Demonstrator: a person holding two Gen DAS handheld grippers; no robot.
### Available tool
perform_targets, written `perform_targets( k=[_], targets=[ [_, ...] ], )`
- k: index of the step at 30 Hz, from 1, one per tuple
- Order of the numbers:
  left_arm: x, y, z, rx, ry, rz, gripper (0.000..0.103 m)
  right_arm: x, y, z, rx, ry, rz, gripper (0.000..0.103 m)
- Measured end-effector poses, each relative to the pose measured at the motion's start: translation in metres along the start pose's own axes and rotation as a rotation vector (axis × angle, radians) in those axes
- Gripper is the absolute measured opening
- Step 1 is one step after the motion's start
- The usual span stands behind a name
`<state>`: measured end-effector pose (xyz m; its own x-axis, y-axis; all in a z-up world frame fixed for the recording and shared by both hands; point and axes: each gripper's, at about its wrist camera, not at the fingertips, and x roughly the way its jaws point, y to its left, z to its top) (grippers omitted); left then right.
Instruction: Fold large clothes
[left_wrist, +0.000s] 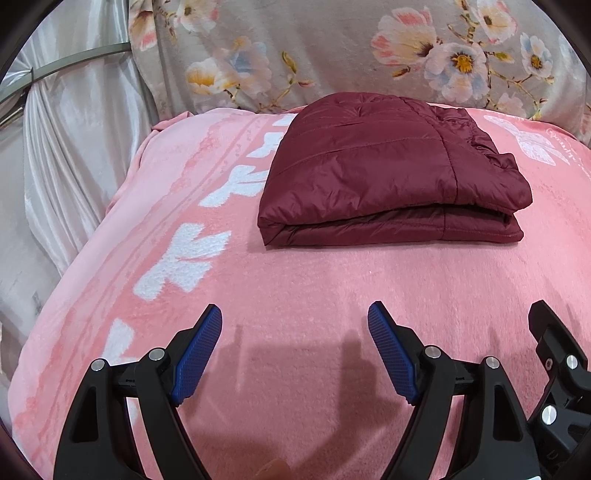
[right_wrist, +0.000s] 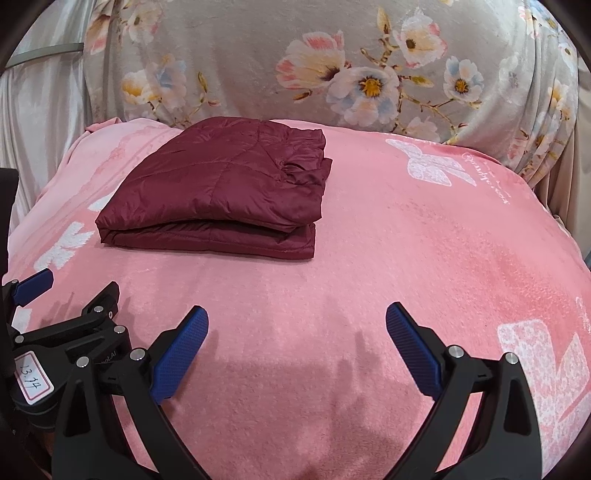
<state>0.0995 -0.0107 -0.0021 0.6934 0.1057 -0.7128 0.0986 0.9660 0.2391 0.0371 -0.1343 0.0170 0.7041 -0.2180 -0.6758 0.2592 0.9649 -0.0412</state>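
In the left wrist view, the left gripper is hovering over the pink blanket with its jaws spread wide and nothing between them. The jacket is lying folded further back, well apart from it.

In the right wrist view, the right gripper is also hanging spread and empty, and the jacket is sitting at the far left. The folding seems finished; only tidying may be remaining.

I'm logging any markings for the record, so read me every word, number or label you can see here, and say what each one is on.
"13.74": handwritten on a white sticker on the left gripper body.
"...ot.AI": partial print on the same gripper body, start hidden.
Cursive script on the pink blanket beside a white butterfly: too small and distorted to read.
Jacket: no text visible.
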Motion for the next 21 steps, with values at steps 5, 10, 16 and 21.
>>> perform_targets(
  k=[5, 10, 16, 21],
  targets=[
    [-0.0015, -0.0005, -0.0012, -0.001, 0.0, 0.008, 0.078, 0.0003, 0.0008, 0.0003, 0.0, 0.003, 0.001, 0.095],
    [-0.0016, -0.0004, -0.001, 0.0, 0.0, 0.008, 0.078, 0.0003, 0.0006, 0.0006, 0.0, 0.004, 0.001, 0.095],
    [-0.0016, -0.0002, -0.0006, 0.001, -0.001, 0.008, 0.078, 0.0004, -0.0003, 0.0006, 0.0, 0.004, 0.002, 0.095],
    [-0.0025, 0.0005, -0.0004, -0.001, -0.003, 0.015, 0.078, -0.0001, 0.0, 0.0007, -0.003, 0.001, 0.001, 0.095]
  ],
)
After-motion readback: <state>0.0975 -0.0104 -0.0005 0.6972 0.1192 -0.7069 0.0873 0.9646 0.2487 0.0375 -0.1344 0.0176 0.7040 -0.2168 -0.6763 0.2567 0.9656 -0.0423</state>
